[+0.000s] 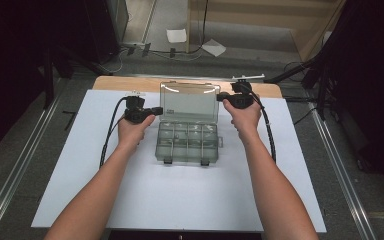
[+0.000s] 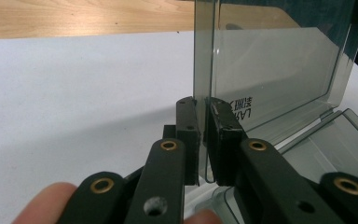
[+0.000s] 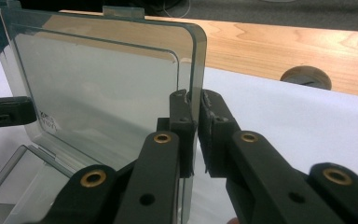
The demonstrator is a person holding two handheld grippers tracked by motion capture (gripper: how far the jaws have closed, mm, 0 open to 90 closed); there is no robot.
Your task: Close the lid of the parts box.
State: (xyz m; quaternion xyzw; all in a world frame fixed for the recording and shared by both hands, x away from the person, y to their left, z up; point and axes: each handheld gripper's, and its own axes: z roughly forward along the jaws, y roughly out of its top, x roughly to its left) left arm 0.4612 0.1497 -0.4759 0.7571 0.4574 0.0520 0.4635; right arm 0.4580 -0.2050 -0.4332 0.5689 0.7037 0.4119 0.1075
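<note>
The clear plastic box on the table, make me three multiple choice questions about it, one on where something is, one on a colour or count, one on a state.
1. Where does the left gripper hold the lid?
A. its left edge
B. its top edge
C. the front latches

2. How many latches sit on the front of the box?
A. one
B. two
C. four

3. What state is the lid in?
A. shut flat
C. lying off the box
B. open, standing upright

Answers:
1 A, the left gripper view shows its jaws closed over the lid's side edge.
2 B, two clips show on the front wall in the high view.
3 B, the lid stands up behind the tray, with the right gripper on its other edge.
</note>
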